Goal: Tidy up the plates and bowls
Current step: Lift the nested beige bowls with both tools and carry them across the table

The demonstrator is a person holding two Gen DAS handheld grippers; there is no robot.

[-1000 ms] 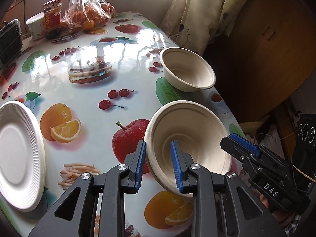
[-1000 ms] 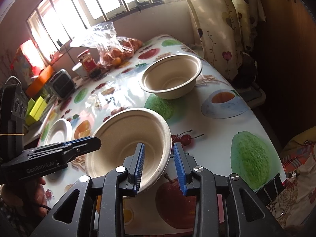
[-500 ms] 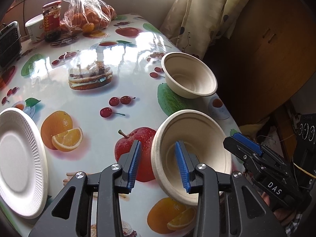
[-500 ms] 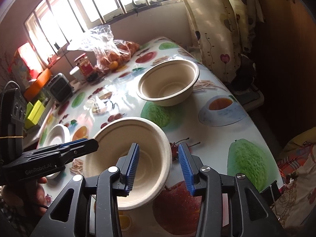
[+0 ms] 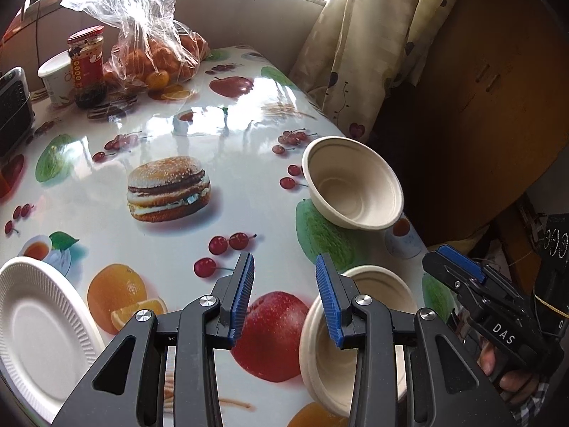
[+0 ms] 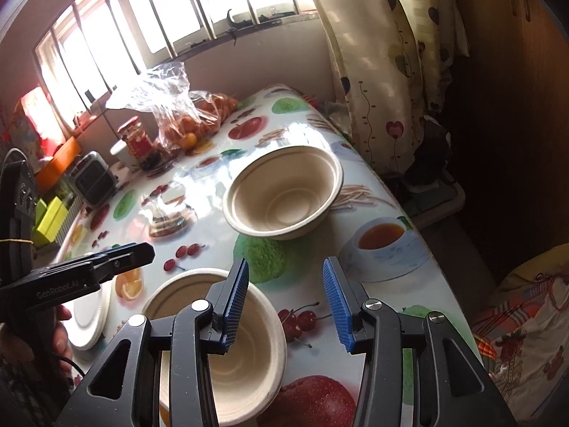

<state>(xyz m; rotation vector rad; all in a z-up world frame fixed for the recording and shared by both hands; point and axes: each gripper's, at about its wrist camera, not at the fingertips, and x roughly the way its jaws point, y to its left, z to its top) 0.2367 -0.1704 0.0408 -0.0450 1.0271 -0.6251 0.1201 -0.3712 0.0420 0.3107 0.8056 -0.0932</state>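
A beige paper bowl (image 5: pixel 322 359) sits on the fruit-print table near its front edge; it also shows in the right wrist view (image 6: pixel 245 352). A second beige bowl (image 5: pixel 354 183) stands farther back by the right edge, seen too in the right wrist view (image 6: pixel 284 192). A white paper plate (image 5: pixel 35 331) lies at the left. My left gripper (image 5: pixel 284 295) is open and empty, just left of the near bowl. My right gripper (image 6: pixel 286 302) is open and empty above the near bowl's right rim. Each gripper shows in the other's view, the right (image 5: pixel 462 277) and the left (image 6: pixel 117 259).
At the table's back stand a clear bag of oranges (image 5: pixel 156 53), a red-lidded jar (image 5: pixel 87 64), a white cup (image 5: pixel 57 78) and a small dark appliance (image 5: pixel 12 106). A curtain (image 5: pixel 359 46) and wooden cabinet (image 5: pixel 480 89) stand right of the table edge.
Both grippers opened and let go of the near bowl, which now rests on the table. Both drew back and up from it.
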